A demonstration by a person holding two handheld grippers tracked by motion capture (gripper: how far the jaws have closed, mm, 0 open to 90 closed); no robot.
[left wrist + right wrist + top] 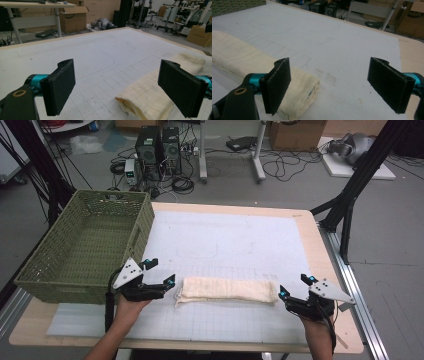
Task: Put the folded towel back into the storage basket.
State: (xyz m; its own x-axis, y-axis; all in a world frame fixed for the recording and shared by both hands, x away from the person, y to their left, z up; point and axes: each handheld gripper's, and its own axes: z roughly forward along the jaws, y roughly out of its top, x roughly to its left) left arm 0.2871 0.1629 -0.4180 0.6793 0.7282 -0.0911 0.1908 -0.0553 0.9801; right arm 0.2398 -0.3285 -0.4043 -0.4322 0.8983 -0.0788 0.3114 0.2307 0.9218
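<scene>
A folded cloth lies lengthwise across the lower middle of the high view, on a mat that covers most of the table. A basket sits at the left of the frame, on the table's left edge (partly over the mat). The left gripper is just beside the cloth's left end, the right gripper just beside its right end, both near the frame's bottom.

Folded cloth: cream, coarse-weave, long narrow bundle lying flat, long axis running 9 to 3 o'clock, toward the 6 o'clock edge of the white gridded mat.
</scene>
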